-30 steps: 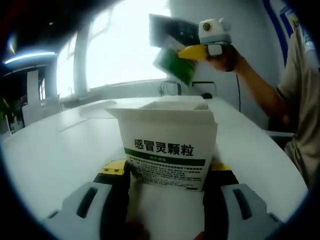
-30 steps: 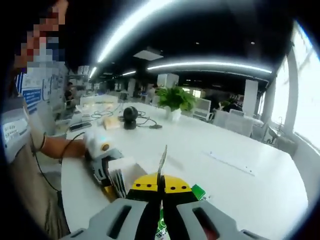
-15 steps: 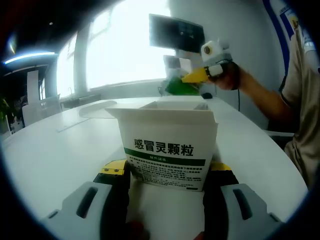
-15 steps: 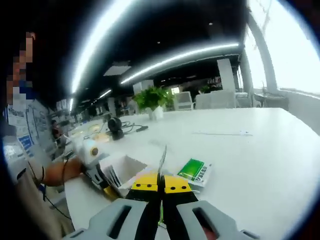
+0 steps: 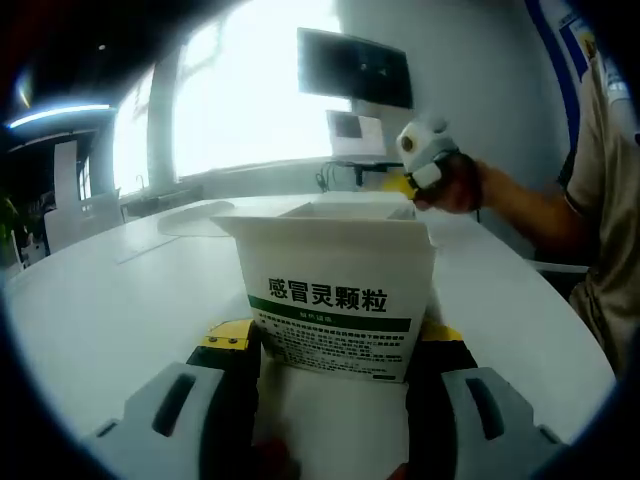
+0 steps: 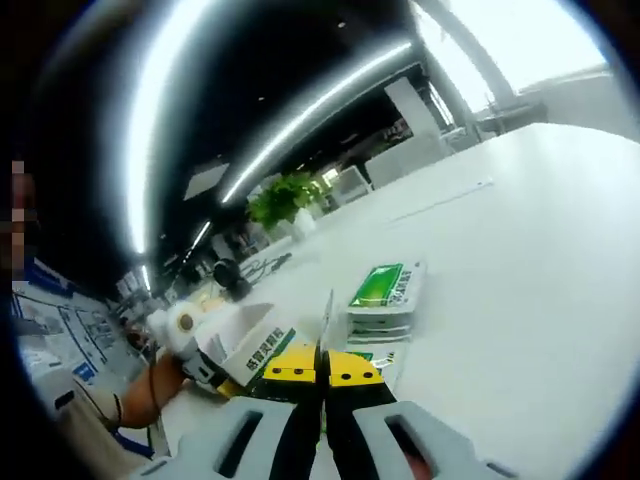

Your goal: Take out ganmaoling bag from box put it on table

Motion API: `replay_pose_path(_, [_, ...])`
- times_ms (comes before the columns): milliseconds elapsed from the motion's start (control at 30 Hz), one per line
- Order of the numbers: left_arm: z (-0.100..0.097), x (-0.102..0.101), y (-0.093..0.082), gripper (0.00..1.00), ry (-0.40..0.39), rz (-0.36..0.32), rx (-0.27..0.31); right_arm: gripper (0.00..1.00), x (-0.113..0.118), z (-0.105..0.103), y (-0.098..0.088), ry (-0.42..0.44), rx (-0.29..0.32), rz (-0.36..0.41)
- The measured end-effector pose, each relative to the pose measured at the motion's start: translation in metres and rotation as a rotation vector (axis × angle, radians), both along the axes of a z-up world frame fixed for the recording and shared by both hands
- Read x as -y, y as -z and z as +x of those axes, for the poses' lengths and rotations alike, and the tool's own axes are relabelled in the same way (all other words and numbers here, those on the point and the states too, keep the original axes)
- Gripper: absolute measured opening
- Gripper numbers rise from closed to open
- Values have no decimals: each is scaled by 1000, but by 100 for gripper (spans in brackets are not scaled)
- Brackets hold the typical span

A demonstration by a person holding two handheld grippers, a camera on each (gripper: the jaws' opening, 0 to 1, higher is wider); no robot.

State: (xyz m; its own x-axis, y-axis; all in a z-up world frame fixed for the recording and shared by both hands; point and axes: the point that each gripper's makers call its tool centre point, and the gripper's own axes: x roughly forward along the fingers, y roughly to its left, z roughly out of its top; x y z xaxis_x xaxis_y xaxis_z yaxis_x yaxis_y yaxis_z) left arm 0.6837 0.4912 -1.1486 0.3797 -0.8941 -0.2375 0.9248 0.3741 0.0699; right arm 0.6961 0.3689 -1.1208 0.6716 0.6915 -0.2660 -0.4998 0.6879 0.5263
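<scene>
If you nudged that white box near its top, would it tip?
Probably, if let go. The white box stands tall with its flaps open, and looks like light cardboard. For now the left gripper clamps its base, so it would likely hold.

Box (image 5: 335, 300): white, dark green lettering, green band w/ small white text below.
Table (image 5: 110, 300): plain white.
Left gripper (image 5: 330, 350): grey body, black jaws, yellow tips.
Right gripper (image 6: 322, 370): grey body, black jaws, yellow tips; seen from left gripper view as white w/ yellow tip.
Bag (image 6: 325, 325) in right gripper: thin edge, silvery-grey; green and white lower down.
Stack of bags (image 6: 385, 295) on table: green top w/ white end, small dark print; white edges.
Plant (image 6: 280, 195): green leaves, white pot.
Monitor (image 5: 355, 68): black.
Sleeve (image 5: 600, 160): beige.
Ceiling lights (image 6: 300, 110): white strips on dark ceiling.
</scene>
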Motion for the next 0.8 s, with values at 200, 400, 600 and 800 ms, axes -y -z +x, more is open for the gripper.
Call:
replay_pose_path(200, [0,0,0,49,0,0,-1,0,2,5,21,20,25,-191])
replay_pose_path(400, [0,0,0,49,0,0,0,0,2,7,25,8,148,-392])
replay_pose_path(600, [0,0,0,49,0,0,-1,5,5,9,23,20,228,-525])
replay_pose_path(800, [0,0,0,49,0,0,-1,14,19,11,23,96,229,-581])
